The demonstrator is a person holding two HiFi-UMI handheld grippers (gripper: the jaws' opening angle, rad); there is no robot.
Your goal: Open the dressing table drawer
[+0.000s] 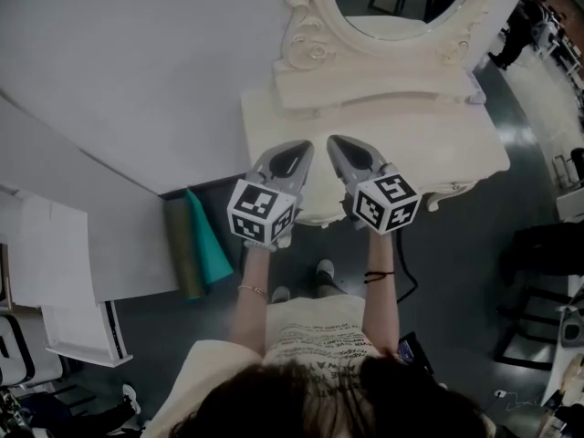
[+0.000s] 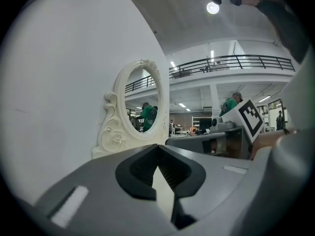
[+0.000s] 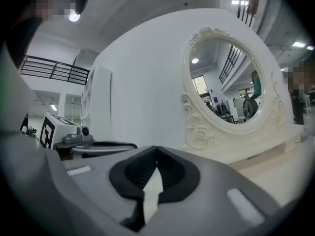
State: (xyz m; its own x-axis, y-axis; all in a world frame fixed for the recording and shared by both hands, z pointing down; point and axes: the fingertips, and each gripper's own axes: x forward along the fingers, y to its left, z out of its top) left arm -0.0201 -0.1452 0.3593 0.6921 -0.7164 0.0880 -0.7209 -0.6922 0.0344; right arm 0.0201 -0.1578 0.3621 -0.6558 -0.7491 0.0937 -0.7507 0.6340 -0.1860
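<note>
Left gripper (image 1: 294,153) and right gripper (image 1: 342,149): jaws together, nothing held, above cream carved dressing table's surface (image 1: 438,144). Drawer under front edge, hidden. Risk: closed jaws skid off its front, drawer never opens.

Both claws closed and empty, side by side at mid-frame.
The left claw (image 1: 305,146) and right claw (image 1: 334,140) point toward the frame's top, their tips angled toward each other. Each pair of jaws meets with nothing between. The left forearm (image 1: 253,286) and right forearm (image 1: 381,286) reach up from the lower centre.
</note>
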